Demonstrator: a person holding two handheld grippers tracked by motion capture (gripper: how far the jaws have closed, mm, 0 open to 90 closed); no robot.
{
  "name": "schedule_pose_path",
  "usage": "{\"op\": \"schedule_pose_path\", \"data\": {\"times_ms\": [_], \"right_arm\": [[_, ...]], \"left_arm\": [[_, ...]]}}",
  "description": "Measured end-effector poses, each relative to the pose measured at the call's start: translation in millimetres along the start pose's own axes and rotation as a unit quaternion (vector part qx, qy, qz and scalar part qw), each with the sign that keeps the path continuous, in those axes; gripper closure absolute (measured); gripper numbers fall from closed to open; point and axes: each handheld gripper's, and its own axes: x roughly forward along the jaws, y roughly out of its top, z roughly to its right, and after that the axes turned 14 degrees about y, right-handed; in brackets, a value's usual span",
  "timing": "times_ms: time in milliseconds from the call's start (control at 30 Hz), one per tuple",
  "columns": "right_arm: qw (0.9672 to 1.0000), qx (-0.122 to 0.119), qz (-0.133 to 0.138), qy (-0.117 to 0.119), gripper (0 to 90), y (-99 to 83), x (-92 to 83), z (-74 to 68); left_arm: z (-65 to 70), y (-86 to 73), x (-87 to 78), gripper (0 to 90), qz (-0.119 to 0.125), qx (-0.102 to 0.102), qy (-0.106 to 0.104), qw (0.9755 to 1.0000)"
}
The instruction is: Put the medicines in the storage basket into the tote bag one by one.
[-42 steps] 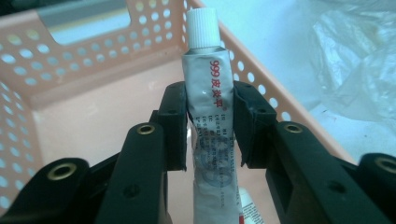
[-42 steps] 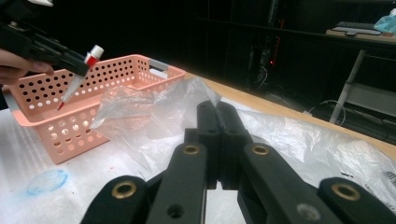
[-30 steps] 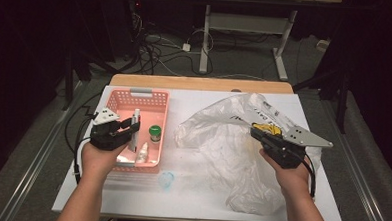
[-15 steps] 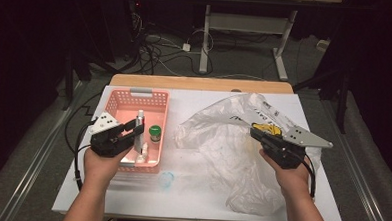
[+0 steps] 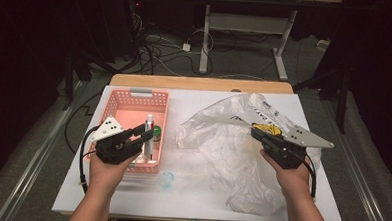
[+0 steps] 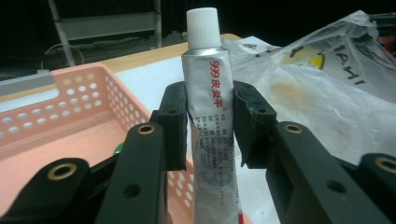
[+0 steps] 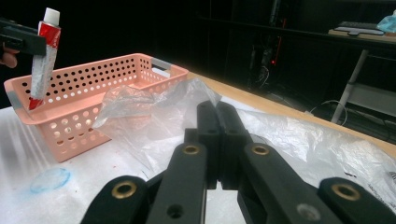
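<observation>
L gripper clamps ointment tube upright over pink basket; R gripper closed on plastic bag.

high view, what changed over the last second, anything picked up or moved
The left gripper, shut on the tube, has drawn back toward the person along the right side of the pink basket, carrying the tube upright. The grip was already taken a second ago. The right gripper stayed shut over the plastic bag, and the green-capped item in the basket stayed put.
</observation>
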Motion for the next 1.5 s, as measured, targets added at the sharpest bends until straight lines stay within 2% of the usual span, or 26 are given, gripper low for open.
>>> {"op": "schedule_pose_path", "data": {"times_ms": [267, 600, 833, 1033, 1200, 1500], "right_arm": [[1.0000, 0.001, 0.002, -0.001, 90.0, 0.2, -1.0, 0.4], [1.0000, 0.000, 0.002, 0.001, 90.0, -0.1, -0.6, 0.4], [1.0000, -0.001, 0.000, 0.002, 90.0, -0.4, 0.0, 0.2], [1.0000, 0.000, 0.000, 0.002, 90.0, -0.6, 0.3, 0.0], [1.0000, 0.001, -0.001, 0.003, 90.0, -0.9, 0.9, -0.3], [1.0000, 0.000, -0.002, 0.003, 90.0, -1.3, 1.5, -0.7]], "left_arm": [[21.8, -0.7, 4.7, 66.1, -0.004, 0.018, -0.026, 0.9995], [45.9, -3.4, 12.3, 66.1, -0.010, 0.036, -0.056, 0.9977], [62.8, -4.5, 15.6, 66.1, -0.010, 0.053, -0.075, 0.9957], [78.0, -9.5, 23.4, 66.1, -0.022, 0.072, -0.092, 0.9929], [89.0, -13.5, 30.5, 66.1, -0.030, 0.087, -0.100, 0.9908], [100.4, -18.4, 41.3, 66.1, -0.039, 0.096, -0.104, 0.9892]]}}
